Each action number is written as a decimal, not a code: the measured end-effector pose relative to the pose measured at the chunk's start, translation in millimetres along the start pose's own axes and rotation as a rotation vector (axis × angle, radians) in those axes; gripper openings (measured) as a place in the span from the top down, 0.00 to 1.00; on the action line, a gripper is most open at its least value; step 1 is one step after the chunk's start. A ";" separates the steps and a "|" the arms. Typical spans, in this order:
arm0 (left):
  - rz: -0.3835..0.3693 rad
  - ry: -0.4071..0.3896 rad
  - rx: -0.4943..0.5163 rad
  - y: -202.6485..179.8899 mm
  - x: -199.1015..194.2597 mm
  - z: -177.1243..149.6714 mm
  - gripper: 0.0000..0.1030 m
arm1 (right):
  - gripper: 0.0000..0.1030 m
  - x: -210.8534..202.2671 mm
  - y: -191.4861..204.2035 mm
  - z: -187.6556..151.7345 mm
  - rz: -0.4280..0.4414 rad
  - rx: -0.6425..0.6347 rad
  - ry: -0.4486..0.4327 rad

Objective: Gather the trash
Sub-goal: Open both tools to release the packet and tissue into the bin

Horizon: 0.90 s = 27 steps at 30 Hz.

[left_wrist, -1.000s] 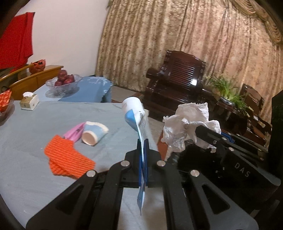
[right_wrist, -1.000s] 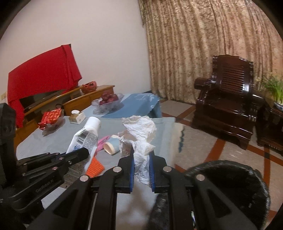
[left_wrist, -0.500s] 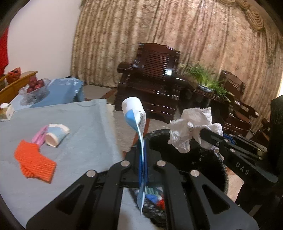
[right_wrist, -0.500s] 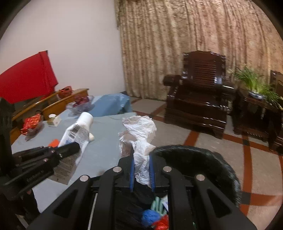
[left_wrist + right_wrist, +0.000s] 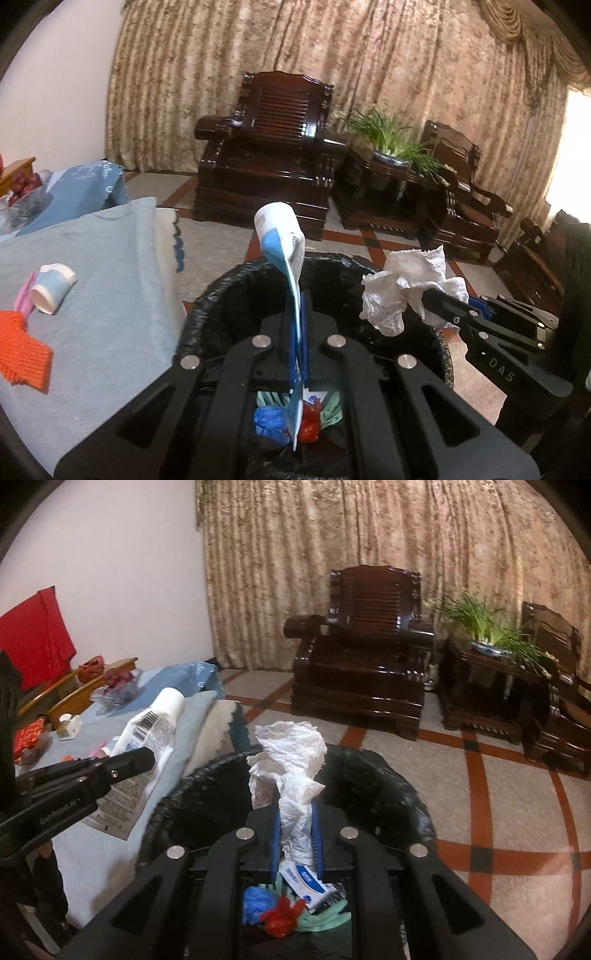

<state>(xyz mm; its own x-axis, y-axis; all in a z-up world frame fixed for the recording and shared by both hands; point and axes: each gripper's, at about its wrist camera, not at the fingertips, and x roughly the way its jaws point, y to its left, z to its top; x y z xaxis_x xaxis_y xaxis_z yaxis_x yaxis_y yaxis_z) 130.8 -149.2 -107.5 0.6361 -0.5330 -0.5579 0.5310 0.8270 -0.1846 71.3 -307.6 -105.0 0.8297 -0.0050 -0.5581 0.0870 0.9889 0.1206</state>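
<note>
1. Now both loads hang over the bin: the left claw is clamped on the flat tail of a tube, and the right claw is pinched on a crumpled tissue.
2. The step in hand looks like the drop. The tissue sits above the bin's open mouth, and the tube stands cap-up over its near-left part, with older trash visible at the bottom.
3. Next, each claw would need to open so its load falls straight in. The tube is tall and tilted, so it may tip toward the rim as it goes; the tissue is light and may cling to a pad.
4. The two claws are near each other, side by side but apart, so opening should not make them collide.
5. The table edge lies just left of the bin, with its cloth hanging close to the rim.
6. More trash waits on the table: a cup, a pink item beside it, and an orange net. To the right of the bin the floor is open.
</note>
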 end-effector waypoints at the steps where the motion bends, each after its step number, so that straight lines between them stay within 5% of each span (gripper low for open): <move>1: -0.005 0.006 0.007 -3.2 4.9 -1.3 0.98 | 0.87 0.3 -2.8 -1.2 -0.005 0.004 0.003; 9: -0.040 0.077 0.017 -10.3 34.0 -11.2 0.96 | 0.83 9.6 -21.6 -14.9 -0.036 0.012 0.044; 11: -0.041 0.085 0.015 -10.4 37.1 -12.1 0.88 | 0.80 13.1 -24.9 -19.3 -0.044 0.017 0.060; 12: -0.041 0.088 0.012 -9.7 37.7 -14.3 0.73 | 0.78 15.2 -26.4 -22.1 -0.050 0.020 0.071; 13: -0.039 0.088 0.010 -7.0 38.2 -13.7 0.59 | 0.71 16.3 -27.7 -24.4 -0.054 0.022 0.077; 16: -0.027 0.091 0.003 -0.1 37.9 -15.9 0.57 | 0.47 17.9 -29.9 -30.2 -0.077 0.026 0.090; 19: -0.007 0.085 -0.022 9.8 33.1 -14.6 0.45 | 0.05 18.5 -29.8 -33.6 -0.124 0.024 0.093; 27: 0.117 0.022 -0.061 50.9 -7.2 -15.9 0.22 | 0.06 13.5 -6.9 -29.4 -0.086 -0.020 0.058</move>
<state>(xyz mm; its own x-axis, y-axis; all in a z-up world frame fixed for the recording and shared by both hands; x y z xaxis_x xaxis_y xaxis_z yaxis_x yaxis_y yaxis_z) 144.4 -100.5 -125.8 0.6788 -0.4292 -0.5958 0.4190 0.8927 -0.1658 65.7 -310.1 -137.5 0.7862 -0.0821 -0.6125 0.1450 0.9880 0.0537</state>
